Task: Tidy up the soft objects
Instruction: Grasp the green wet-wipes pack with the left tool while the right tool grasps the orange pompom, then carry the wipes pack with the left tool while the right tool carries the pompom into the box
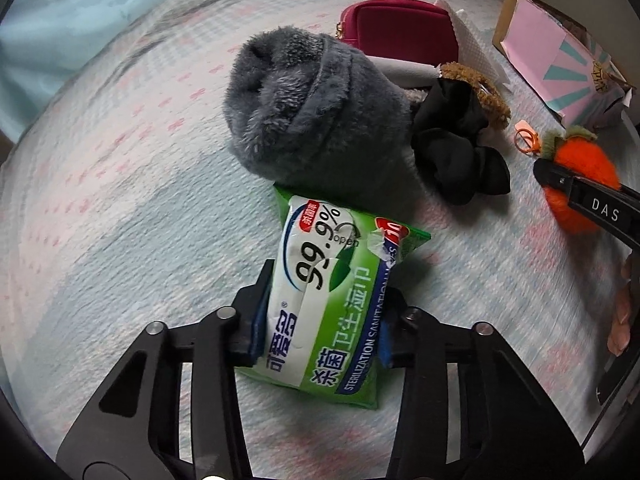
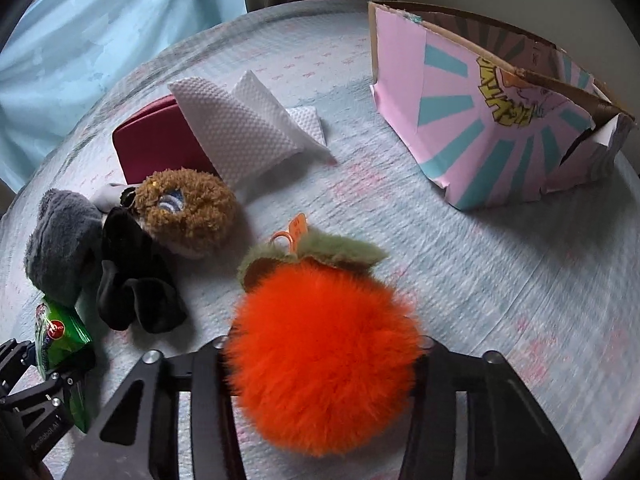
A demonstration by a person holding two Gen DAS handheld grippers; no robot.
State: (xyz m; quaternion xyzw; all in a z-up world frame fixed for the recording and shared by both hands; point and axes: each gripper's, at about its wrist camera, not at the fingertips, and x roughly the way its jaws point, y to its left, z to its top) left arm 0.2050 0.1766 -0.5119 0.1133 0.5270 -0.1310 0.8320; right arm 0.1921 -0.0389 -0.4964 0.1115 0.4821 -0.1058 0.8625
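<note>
My left gripper (image 1: 324, 320) is shut on a green and white wet-wipes pack (image 1: 332, 292), held over the quilted bedspread; the pack also shows in the right wrist view (image 2: 60, 332). My right gripper (image 2: 324, 360) is shut on a fluffy orange plush fruit (image 2: 324, 356) with a green leaf top; it also shows in the left wrist view (image 1: 580, 184). A grey fuzzy plush (image 1: 304, 120) lies just beyond the wipes. A black scrunchie (image 1: 460, 148) and a brown fuzzy plush (image 2: 188, 212) lie beside it.
A pink and teal cardboard box (image 2: 500, 120) stands open at the far right. A magenta pouch (image 1: 404, 28) lies at the back under white paper towels (image 2: 240, 132). A light blue curtain (image 2: 100, 20) hangs behind the bed.
</note>
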